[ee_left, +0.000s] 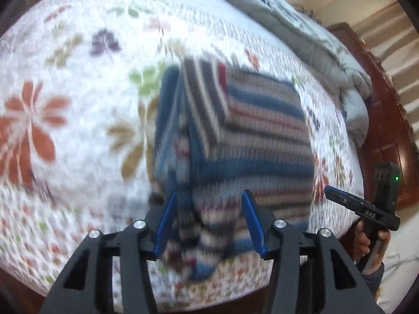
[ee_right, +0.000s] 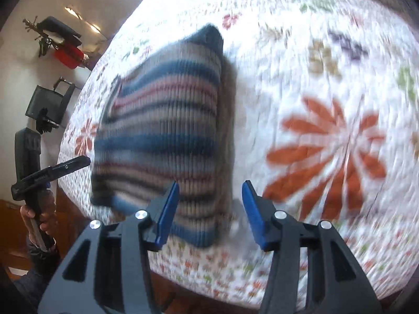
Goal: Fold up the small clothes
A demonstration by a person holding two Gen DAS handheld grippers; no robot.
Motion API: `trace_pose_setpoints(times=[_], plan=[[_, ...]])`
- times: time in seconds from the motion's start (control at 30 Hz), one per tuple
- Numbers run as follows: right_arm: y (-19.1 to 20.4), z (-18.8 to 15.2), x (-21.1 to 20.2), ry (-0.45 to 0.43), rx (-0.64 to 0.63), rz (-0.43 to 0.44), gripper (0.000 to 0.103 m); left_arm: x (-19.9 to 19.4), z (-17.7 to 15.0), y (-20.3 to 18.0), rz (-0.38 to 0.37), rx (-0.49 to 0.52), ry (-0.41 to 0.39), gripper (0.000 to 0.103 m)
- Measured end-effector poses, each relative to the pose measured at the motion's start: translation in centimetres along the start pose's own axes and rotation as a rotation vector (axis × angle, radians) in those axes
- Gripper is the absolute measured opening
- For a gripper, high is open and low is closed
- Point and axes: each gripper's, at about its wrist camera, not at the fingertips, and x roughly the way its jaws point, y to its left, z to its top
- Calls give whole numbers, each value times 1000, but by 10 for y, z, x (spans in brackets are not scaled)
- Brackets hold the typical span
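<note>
Left tool (ee_left: 207, 218) hangs with its blue pads apart, released, nothing pinched; the striped sweater (ee_left: 235, 141) lies on the bed beneath it and runs away toward twelve o'clock. Right tool (ee_right: 210, 210) is the same story: pads apart, empty, with the sweater (ee_right: 162, 130) at its eleven o'clock and only the near hem corner under the left-hand pad. The garment sits folded into a compact block on the floral quilt (ee_left: 65, 99), its long axis running roughly six to twelve in both wrist views, a blue cuff at the far end. Out at four o'clock in the left view the right tool shows again, in a hand (ee_left: 366, 238). I'd judge the left tool nearer the sweater's middle, the right one off its edge. Beyond, a grey duvet (ee_left: 314, 34) is bunched at one o'clock.
</note>
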Motion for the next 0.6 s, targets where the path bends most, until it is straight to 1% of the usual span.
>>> trace_pose_setpoints(times=[0.07, 0.2, 0.23, 0.27, 0.3, 0.4, 0.47, 0.5, 0.53, 0.6], plan=[[1, 33, 6, 0, -22, 2, 57, 9, 29, 1, -3, -6, 6, 57], [-3, 86, 30, 24, 14, 33, 61, 40, 74, 10, 24, -56, 51, 57], [-6, 101, 39, 28, 29, 39, 63, 46, 82, 10, 41, -63, 58, 57], [-11, 109, 41, 30, 37, 41, 64, 54, 91, 11, 57, -61, 67, 58], [-15, 121, 50, 37, 54, 49, 64, 60, 95, 8, 48, -60, 76, 58], [-25, 140, 67, 49, 84, 90, 64, 78, 103, 3, -32, -78, 101, 58], [-29, 151, 75, 48, 94, 128, 64, 86, 109, 1, -32, -74, 93, 57], [-28, 155, 77, 46, 93, 141, 64, 89, 112, -1, -31, -81, 89, 51], [-28, 160, 78, 45, 90, 151, 61, 91, 114, -1, -34, -89, 86, 47], [-25, 169, 83, 46, 83, 181, 52, 96, 116, 1, -44, -111, 81, 35]])
